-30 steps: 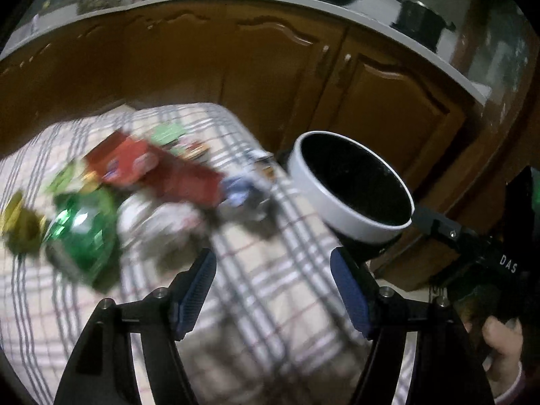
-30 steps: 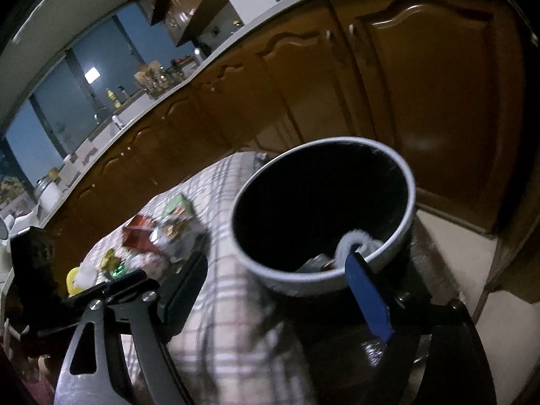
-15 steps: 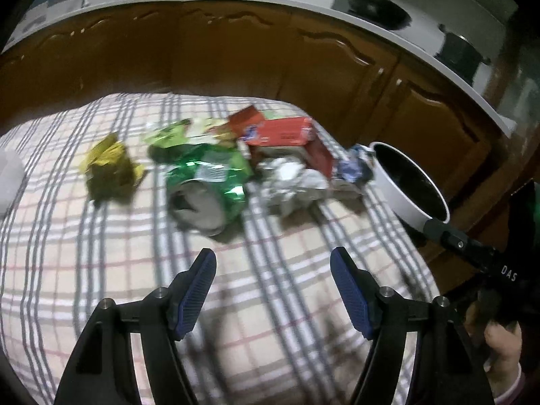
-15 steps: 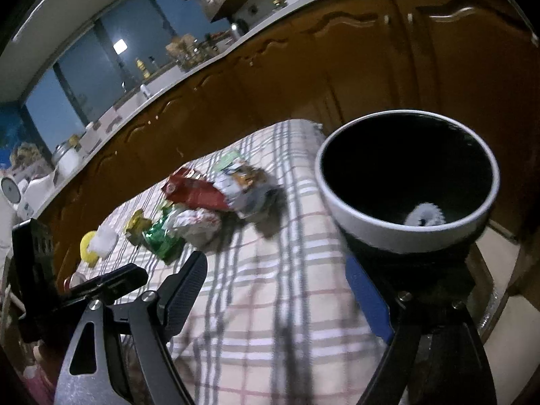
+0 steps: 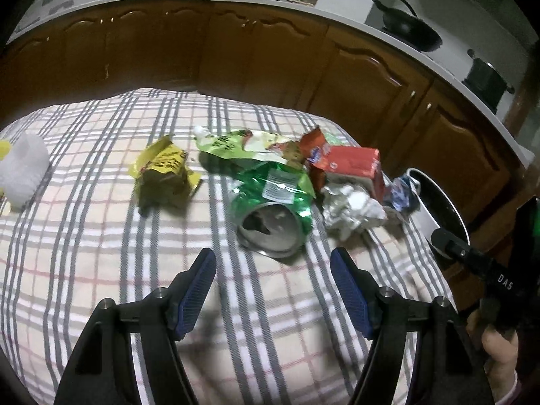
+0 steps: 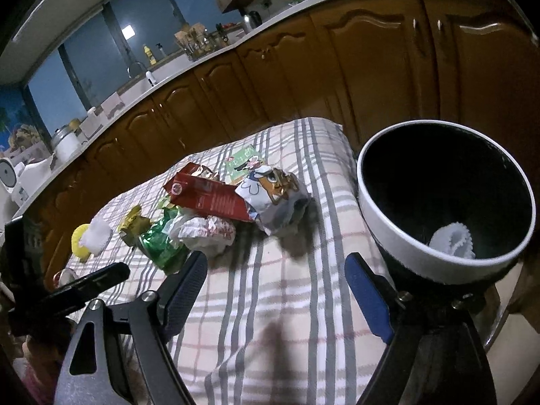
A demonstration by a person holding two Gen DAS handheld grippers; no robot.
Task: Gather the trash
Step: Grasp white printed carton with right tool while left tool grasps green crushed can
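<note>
Both claws, left (image 5: 271, 275) and right (image 6: 276, 287), hang spread above the littered table (image 5: 101, 253). Only the right view shows white scrap (image 6: 454, 241) inside the bin (image 6: 388, 219).

Left wrist view: open checked cloth (image 5: 101, 253) extends from the wide-apart fingers of the left gripper (image 5: 271, 287) toward 12 o'clock, up to the crushed green can (image 5: 273, 216). At 1 o'clock, crumpled white paper (image 5: 351, 209) and a red carton (image 5: 347, 165) lie close together. At 11 o'clock a yellow wrapper (image 5: 162, 175) sits apart, with a bare lane between it and the can.

Right wrist view: the bin (image 6: 381, 212) blocks 2 o'clock; bare cloth lies ahead of the spread right gripper (image 6: 276, 283) toward 12 o'clock
</note>
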